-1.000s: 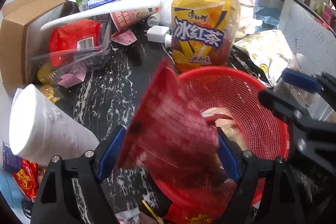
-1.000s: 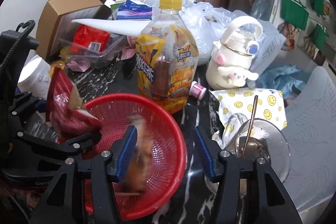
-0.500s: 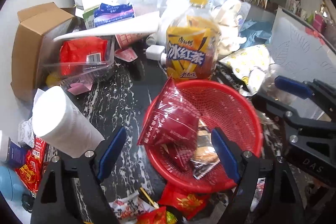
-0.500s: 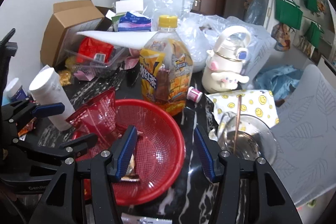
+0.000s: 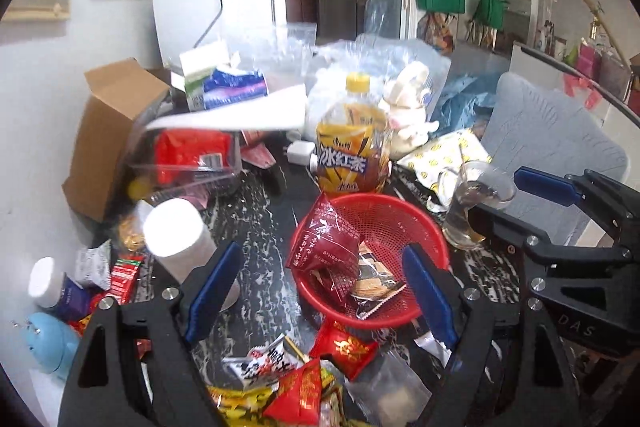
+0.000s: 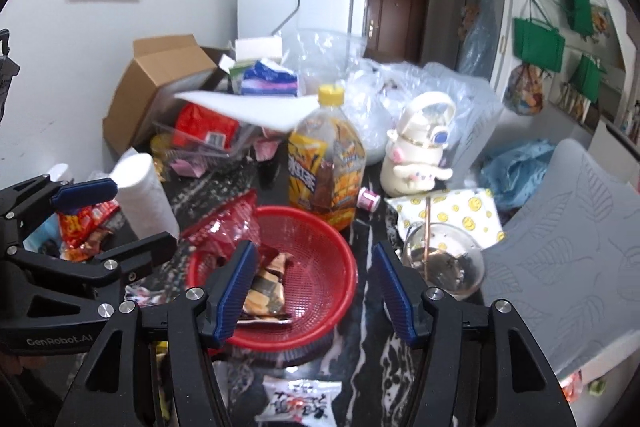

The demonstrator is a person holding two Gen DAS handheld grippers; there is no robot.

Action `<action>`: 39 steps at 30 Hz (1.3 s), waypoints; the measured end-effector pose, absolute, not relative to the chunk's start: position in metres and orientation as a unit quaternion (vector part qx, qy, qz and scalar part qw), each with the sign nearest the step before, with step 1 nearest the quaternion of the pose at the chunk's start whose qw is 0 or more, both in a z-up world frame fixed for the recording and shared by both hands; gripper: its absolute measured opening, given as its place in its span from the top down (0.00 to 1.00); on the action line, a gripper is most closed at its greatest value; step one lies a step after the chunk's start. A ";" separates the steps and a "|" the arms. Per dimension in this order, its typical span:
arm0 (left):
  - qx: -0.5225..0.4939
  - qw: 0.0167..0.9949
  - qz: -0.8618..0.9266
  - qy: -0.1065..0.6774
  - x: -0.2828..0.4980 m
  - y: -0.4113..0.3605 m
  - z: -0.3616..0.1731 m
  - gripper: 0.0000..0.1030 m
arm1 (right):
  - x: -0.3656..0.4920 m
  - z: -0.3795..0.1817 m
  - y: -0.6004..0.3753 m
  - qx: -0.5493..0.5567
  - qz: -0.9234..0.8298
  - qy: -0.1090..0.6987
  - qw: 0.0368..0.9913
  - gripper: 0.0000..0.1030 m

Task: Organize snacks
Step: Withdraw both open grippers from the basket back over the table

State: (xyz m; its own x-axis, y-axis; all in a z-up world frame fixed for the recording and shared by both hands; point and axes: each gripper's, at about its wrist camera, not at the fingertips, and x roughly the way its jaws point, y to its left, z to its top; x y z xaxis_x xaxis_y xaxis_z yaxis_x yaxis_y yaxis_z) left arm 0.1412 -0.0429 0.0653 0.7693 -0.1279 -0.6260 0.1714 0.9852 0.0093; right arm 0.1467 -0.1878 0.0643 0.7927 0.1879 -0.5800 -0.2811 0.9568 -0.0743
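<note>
A: While both tools hang above the dark marbled table (image 5: 256,227), how are they angled?

B: Each tilts downward toward the red basket (image 5: 404,223). The left hand-held gripper (image 5: 320,291) has its blue fingers spread wide, nothing between them. The right hand-held gripper (image 6: 316,291) is empty too, its jaws opening.

A: Where are the snacks?

B: A dark red snack bag (image 5: 324,247) leans on the basket's left rim, and a biscuit packet (image 5: 372,283) lies on its floor. More packets (image 5: 304,379) lie loose on the table in front of the basket. A tea bottle (image 5: 352,151) stands just behind it.
</note>
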 end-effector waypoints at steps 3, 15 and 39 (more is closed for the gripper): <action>0.029 0.947 -0.079 0.311 0.117 -0.037 0.079 0.20 | 0.126 0.077 -0.186 -0.077 0.126 0.282 0.948 0.35; 0.022 0.962 -0.082 0.261 0.034 -0.023 0.108 0.20 | 0.039 0.109 -0.179 -0.073 0.120 0.231 0.963 0.32; -0.021 0.957 -0.071 0.279 -0.053 0.018 0.058 0.20 | -0.044 0.055 -0.148 -0.052 0.164 0.271 0.947 0.32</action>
